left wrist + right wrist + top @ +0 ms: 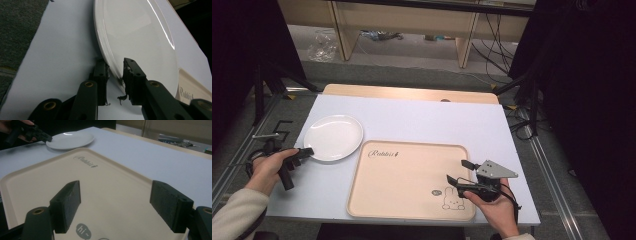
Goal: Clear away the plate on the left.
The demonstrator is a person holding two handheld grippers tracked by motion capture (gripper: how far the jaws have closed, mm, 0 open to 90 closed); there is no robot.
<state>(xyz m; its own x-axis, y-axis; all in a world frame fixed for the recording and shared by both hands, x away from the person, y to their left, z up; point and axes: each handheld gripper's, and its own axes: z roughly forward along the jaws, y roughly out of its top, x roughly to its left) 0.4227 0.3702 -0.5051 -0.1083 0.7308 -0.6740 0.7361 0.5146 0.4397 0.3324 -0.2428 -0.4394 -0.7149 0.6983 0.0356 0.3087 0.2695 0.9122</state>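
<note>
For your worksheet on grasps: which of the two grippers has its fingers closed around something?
The left gripper: its fingers pinch the white plate's rim. The right gripper gapes open over the tray.

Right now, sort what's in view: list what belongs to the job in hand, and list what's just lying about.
In the job:
- white plate, its rim between the left gripper fingers
- beige tray beside the plate
- right gripper, open above the tray

Lying about:
- clear plastic bag on the floor
- cables by the far desk
</note>
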